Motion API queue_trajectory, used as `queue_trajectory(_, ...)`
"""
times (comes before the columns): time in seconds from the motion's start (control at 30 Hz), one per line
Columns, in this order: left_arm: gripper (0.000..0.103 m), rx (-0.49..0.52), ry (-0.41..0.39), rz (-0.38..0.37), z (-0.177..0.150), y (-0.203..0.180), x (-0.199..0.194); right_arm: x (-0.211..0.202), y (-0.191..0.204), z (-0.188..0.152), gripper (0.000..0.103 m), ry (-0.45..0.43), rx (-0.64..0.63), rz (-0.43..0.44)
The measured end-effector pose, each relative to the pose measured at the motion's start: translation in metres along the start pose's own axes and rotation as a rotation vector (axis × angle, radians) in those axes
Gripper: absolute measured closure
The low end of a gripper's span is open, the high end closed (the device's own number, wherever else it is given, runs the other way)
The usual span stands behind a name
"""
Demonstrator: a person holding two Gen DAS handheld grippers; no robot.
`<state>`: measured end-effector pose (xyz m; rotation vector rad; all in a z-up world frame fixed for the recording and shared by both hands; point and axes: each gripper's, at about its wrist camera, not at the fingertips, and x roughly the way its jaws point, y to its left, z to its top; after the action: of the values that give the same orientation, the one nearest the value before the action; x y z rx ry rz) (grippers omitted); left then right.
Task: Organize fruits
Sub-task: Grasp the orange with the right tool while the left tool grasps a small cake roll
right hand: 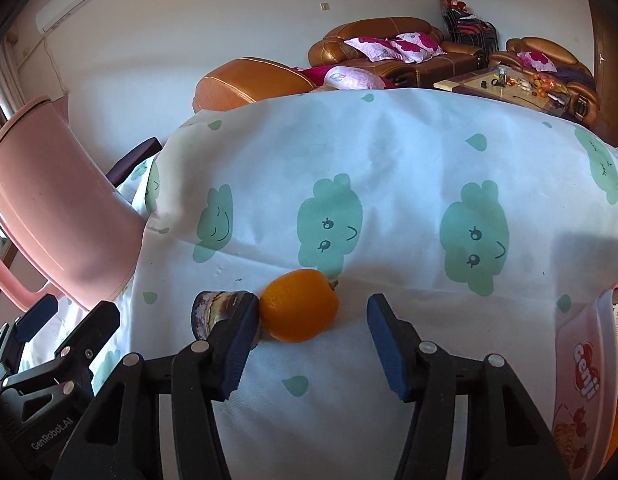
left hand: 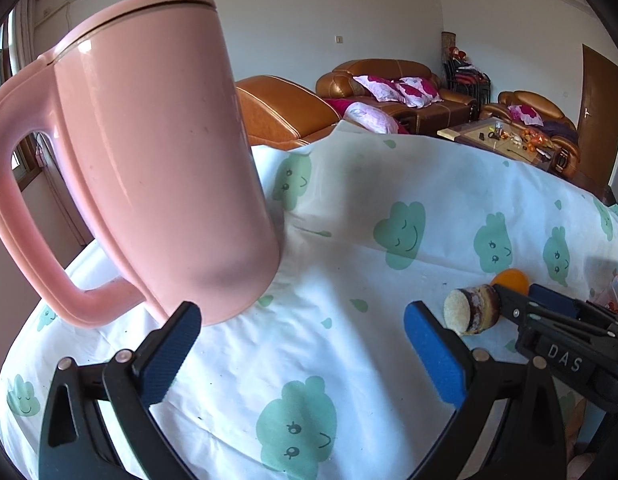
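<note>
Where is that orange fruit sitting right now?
In the right wrist view, the orange fruit lies on the cloud-print tablecloth, between the open fingers of the right gripper, right beside a small layered cake piece to its left.

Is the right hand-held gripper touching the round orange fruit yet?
Cannot tell. In the right wrist view its left finger sits right against the orange fruit with no clear gap, while the other finger stands well clear of the fruit. The right hand-held gripper is open.

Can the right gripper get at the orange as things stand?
Probably yes. The right gripper is open, with the orange on the cloth just ahead between its fingers. The layered cake piece sits against the orange behind the left finger and may get nudged.
</note>
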<state>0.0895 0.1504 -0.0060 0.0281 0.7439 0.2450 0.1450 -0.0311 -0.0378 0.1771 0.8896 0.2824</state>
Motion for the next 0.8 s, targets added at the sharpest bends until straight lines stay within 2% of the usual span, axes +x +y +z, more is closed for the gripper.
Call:
queue_trajectory(0.07, 0.000, 0.003, 0.003, 0.009, 0.000, 0.000, 0.002, 0.000, 0.003, 0.000, 0.051, 0.002, -0.011, -0.010)
queue_trajectory(0.1, 0.000, 0.004, 0.005, 0.014, -0.001, 0.000, 0.003, -0.001, 0.004, -0.001, 0.061, 0.004, -0.020, -0.009)
queue_trajectory(0.13, 0.000, 0.004, 0.009, 0.017, -0.001, 0.000, 0.005, -0.001, 0.005, -0.001, 0.062, 0.012, -0.030, -0.013)
queue_trajectory(0.27, 0.000, 0.007, 0.020, 0.016, -0.002, 0.001, 0.009, -0.004, 0.008, -0.003, 0.062, 0.005, -0.052, -0.042)
queue_trajectory(0.37, 0.000, 0.005, 0.009, -0.012, -0.001, 0.000, 0.009, -0.019, 0.005, -0.008, 0.063, -0.052, -0.043, -0.071)
queue_trajectory(0.5, 0.000, 0.027, -0.028, -0.098, 0.000, -0.009, -0.001, -0.050, 0.007, -0.022, 0.063, -0.157, -0.078, -0.135)
queue_trajectory(0.67, 0.000, 0.064, -0.044, -0.199, -0.001, -0.030, -0.009, -0.084, 0.003, -0.044, 0.062, -0.222, -0.116, -0.183)
queue_trajectory(0.8, 0.005, 0.108, -0.020, -0.216, 0.000, -0.055, -0.008, -0.103, 0.000, -0.062, 0.062, -0.238, -0.126, -0.179)
